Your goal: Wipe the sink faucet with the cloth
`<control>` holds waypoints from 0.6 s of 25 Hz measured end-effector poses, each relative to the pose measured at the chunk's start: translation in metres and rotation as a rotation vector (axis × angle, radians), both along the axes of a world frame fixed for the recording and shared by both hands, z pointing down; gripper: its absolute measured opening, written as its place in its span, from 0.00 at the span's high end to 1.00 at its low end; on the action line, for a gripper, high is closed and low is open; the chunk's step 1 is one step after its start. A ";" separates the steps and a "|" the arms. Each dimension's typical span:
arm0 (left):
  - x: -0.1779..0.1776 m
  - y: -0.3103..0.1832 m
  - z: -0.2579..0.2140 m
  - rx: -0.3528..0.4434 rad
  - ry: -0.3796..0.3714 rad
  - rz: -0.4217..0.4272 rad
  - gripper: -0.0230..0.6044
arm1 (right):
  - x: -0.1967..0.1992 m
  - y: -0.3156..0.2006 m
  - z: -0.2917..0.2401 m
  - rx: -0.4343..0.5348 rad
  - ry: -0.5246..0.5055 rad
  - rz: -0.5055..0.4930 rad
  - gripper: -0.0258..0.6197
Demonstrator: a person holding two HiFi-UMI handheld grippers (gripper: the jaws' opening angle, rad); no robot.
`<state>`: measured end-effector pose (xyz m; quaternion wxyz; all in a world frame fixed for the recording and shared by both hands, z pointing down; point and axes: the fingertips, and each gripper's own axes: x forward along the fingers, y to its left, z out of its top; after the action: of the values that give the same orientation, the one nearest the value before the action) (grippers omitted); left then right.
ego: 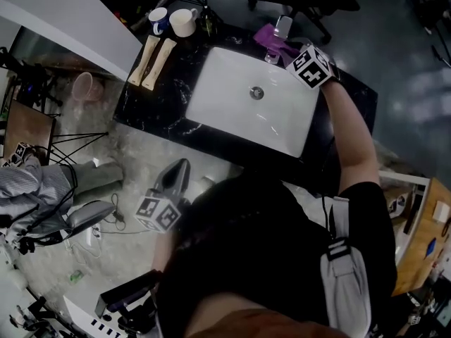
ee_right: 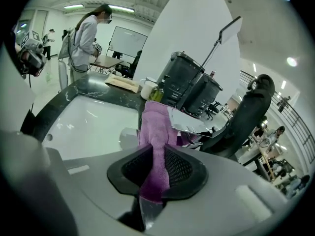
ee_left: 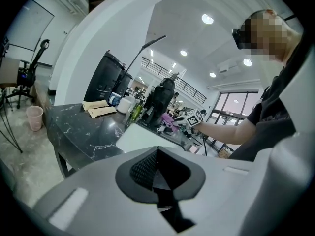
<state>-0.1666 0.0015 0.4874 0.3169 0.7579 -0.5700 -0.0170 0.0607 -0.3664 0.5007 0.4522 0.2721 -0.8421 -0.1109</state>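
Observation:
A white sink basin point(ego: 254, 101) is set in a black marble counter point(ego: 162, 104). The chrome faucet point(ego: 282, 28) stands at its far rim, with the purple cloth point(ego: 271, 39) against it. My right gripper point(ego: 287, 49) reaches over the basin to the faucet and is shut on the cloth point(ee_right: 155, 127), which runs up from between the jaws and drapes over the faucet spout point(ee_right: 194, 124). My left gripper point(ego: 180, 169) hangs off the counter's near edge, away from the sink. Its jaws are shut with nothing between them point(ee_left: 156, 173).
Two mugs point(ego: 173, 21) and two beige packets point(ego: 151, 62) sit on the counter's left end. A green bottle point(ee_right: 156, 93) and black machines point(ee_right: 189, 90) stand behind the faucet. A pink bin point(ego: 84, 86) is on the floor. A person in a white coat point(ee_right: 86, 38) stands beyond the counter.

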 end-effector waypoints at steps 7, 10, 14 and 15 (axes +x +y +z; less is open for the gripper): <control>0.005 -0.002 -0.002 0.010 0.016 0.024 0.97 | -0.018 0.080 0.010 0.011 0.009 -0.144 0.83; 0.009 -0.005 -0.001 0.009 0.018 0.039 0.97 | -0.016 0.087 0.034 -0.009 0.044 -0.145 0.83; 0.012 -0.006 0.000 -0.006 0.014 0.036 0.97 | -0.011 0.067 0.054 -0.023 0.055 -0.098 0.83; 0.012 -0.005 0.002 -0.012 0.012 0.031 0.97 | -0.010 0.061 0.058 -0.013 0.064 -0.089 0.83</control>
<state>-0.1547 -0.0039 0.4891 0.3251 0.7646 -0.5564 -0.0131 0.0508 -0.3056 0.5582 0.4753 0.2276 -0.8392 -0.1341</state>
